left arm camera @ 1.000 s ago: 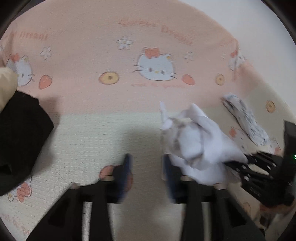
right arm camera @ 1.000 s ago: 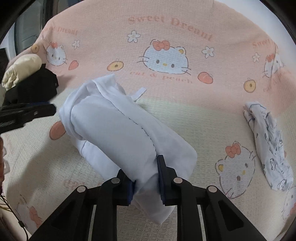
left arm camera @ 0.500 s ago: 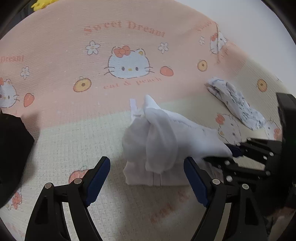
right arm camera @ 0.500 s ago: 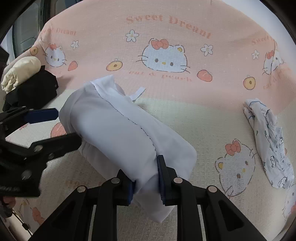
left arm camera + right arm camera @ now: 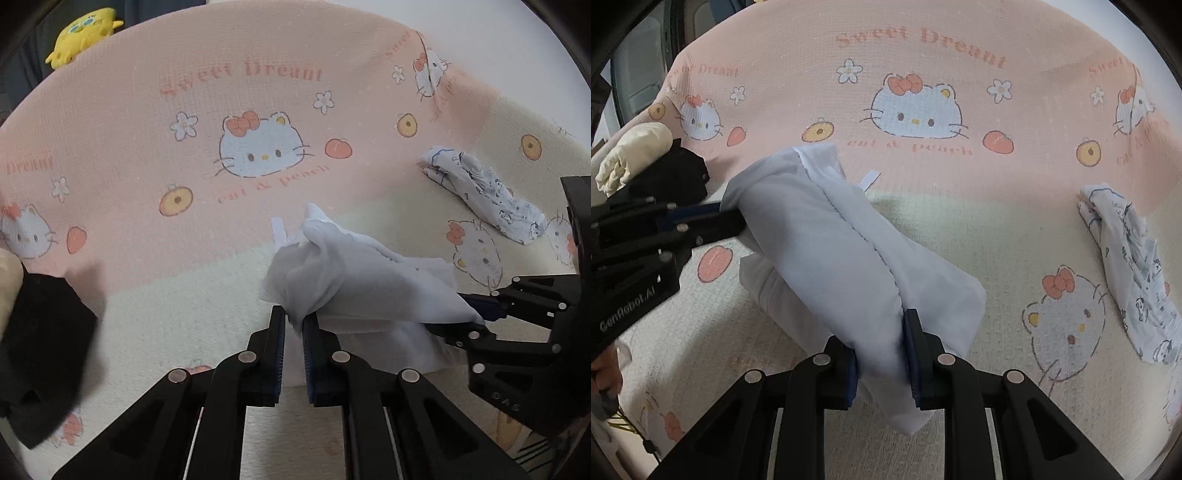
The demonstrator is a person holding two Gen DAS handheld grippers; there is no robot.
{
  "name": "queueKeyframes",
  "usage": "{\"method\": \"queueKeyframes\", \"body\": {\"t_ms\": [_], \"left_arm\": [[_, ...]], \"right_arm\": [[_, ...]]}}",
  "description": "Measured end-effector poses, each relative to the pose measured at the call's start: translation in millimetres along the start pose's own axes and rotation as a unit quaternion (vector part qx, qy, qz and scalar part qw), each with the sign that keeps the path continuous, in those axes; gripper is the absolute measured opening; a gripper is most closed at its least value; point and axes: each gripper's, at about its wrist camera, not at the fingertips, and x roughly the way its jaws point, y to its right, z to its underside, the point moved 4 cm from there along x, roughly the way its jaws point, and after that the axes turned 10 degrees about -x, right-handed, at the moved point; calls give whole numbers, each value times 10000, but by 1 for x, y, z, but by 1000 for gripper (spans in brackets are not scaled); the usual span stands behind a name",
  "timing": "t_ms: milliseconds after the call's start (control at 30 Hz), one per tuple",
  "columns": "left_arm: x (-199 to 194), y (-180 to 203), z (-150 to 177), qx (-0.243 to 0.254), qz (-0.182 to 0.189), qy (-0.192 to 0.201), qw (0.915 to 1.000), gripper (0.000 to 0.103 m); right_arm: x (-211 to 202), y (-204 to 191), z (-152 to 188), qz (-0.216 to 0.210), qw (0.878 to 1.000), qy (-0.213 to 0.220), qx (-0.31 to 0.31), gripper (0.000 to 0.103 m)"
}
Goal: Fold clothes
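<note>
A folded white garment lies bunched on the pink and cream cat-print blanket. My right gripper is shut on its near end, with cloth bulging between the blue pads. In the left wrist view the same white garment has its left end pinched in my left gripper, which is shut on a fold of it. The right gripper reaches in from the right there, and the left gripper comes in from the left in the right wrist view.
A crumpled white garment with blue print lies to the right on the blanket. A black garment and a cream rolled cloth sit at the left. A yellow plush toy shows beyond the far edge.
My left gripper moved in to the white garment's left end with jaws wide apart, then shut on a fold of it. The right gripper kept its grip and stayed put.
</note>
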Motion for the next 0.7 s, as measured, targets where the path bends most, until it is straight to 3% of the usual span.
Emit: {"method": "queueKeyframes", "body": {"t_ms": [100,167,233,333,433,500,533,567,633,700], "left_arm": [[-1,-8,-1,58,-155,36,9999,8],[-2,-18,-2,61,-450,139,9989,8],[-1,-35,-3,-145,-466,71,9988,7],[-5,-63,-7,-950,351,-172,9947,7],[-13,-68,-10,-1308,1105,-434,9843,10],[-17,-63,-11,-1394,1363,-555,9792,30],[-18,-60,-11,-1425,1448,-564,9775,63],[-19,-56,-11,-1455,1520,-548,9761,86],[-18,-47,-12,-1417,1602,-484,9757,86],[-14,-38,-10,-1291,1485,-519,9791,86]], "right_arm": [[0,0,3,-41,10000,-66,-18,19],[2,0,6,-5,9999,-139,-37,19],[5,3,10,21,9996,-265,13,19],[6,8,15,-114,9991,-332,241,19],[1,7,15,-202,9991,-262,276,20],[0,7,16,-334,9983,-316,349,21],[-2,6,15,-419,9979,-319,380,22],[-5,6,14,-505,9974,-321,410,23],[-10,6,12,-661,9963,-322,454,31],[-15,7,11,-773,9952,-311,508,46]]}}
